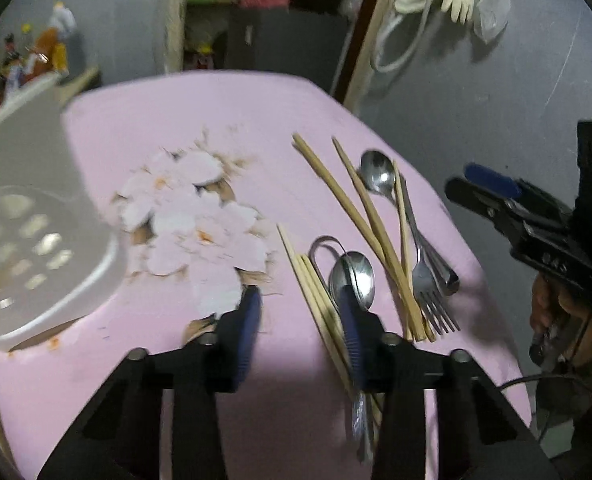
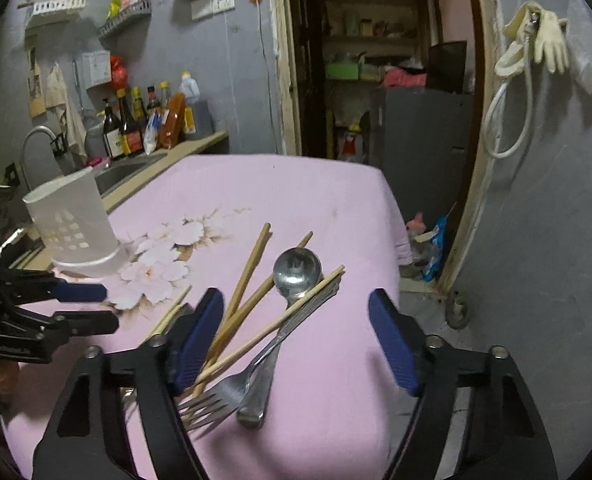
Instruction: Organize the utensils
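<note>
So the white slotted utensil holder [image 2: 78, 224] stands upright at the left side of the pink tabletop [image 2: 296, 196], partly on the flower print [image 2: 164, 256]. Can't see down inside it from either camera, so no idea what it has in it. In the left wrist view it's just a big blurry white wall [image 1: 36, 208] right up close.

All the utensils are lying loose on the tabletop. Right wrist view shows a pile: a spoon [image 2: 296, 272] with its bowl up, a fork [image 2: 212, 400] with tines toward the camera, and several wooden chopsticks [image 2: 252, 264] crossed over and under them. The left wrist view catches what that one misses: a second spoon [image 1: 351, 276] nearer the left tongs [image 1: 299, 340], beside another small bunch of chopsticks [image 1: 315, 296], with a bent wire loop [image 1: 323, 244] next to it.

Left tongs are released, jaws apart, hanging over that second spoon and chopsticks, not gripping anything. Right tongs [image 2: 296, 344] are wide open too, straddling the pile, left pad just beside the chopstick ends.

Only the right view shows the sink [image 2: 124, 170], faucet [image 2: 36, 140] and sauce bottles [image 2: 132, 120] behind. Labels are too small to read.
</note>
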Demonstrator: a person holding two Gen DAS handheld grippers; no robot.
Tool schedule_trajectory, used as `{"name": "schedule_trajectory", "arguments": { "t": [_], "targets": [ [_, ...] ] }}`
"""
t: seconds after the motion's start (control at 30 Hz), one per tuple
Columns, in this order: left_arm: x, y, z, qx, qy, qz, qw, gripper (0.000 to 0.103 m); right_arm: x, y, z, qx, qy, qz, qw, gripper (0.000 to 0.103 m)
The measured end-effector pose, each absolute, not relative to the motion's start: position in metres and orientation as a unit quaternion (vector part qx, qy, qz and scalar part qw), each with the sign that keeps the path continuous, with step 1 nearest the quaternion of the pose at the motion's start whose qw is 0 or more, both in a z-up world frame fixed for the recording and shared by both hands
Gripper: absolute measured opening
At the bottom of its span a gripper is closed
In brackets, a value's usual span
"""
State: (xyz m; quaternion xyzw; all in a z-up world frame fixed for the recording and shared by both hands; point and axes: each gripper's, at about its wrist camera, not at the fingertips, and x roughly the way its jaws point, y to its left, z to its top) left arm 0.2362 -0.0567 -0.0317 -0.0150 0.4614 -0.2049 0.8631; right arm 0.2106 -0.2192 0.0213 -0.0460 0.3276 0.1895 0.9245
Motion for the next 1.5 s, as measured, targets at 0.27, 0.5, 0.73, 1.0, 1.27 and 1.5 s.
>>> {"name": "schedule_trajectory", "arguments": {
  "t": [0.27,0.5,0.73,1.0,1.27,1.5],
  "targets": [
    [0.266,-0.048,-0.046,-0.049,0.511,-0.214,0.831,0.015,0.259,-0.217,0.006,-0.067,0.369,0.226,0.899,0.041],
    [0.280,-0.038,-0.043,-0.061,0.528,-0.230,0.815,0.014,0.290,-0.212,-0.004,-0.082,0.390,0.260,0.880,0.038],
    [0.279,-0.021,-0.041,-0.082,0.536,-0.241,0.805,0.014,0.311,-0.209,-0.015,-0.087,0.422,0.309,0.848,0.037],
    [0.283,-0.021,-0.044,-0.128,0.548,-0.228,0.794,0.003,0.319,-0.206,-0.017,-0.056,0.446,0.341,0.826,0.013],
    [0.259,-0.015,-0.027,-0.106,0.501,-0.206,0.834,0.002,0.306,-0.202,-0.007,-0.043,0.425,0.334,0.840,0.004],
    [0.220,0.004,0.009,-0.090,0.386,-0.177,0.901,0.002,0.263,-0.187,0.015,-0.077,0.323,0.296,0.896,0.004]
  ]
}}
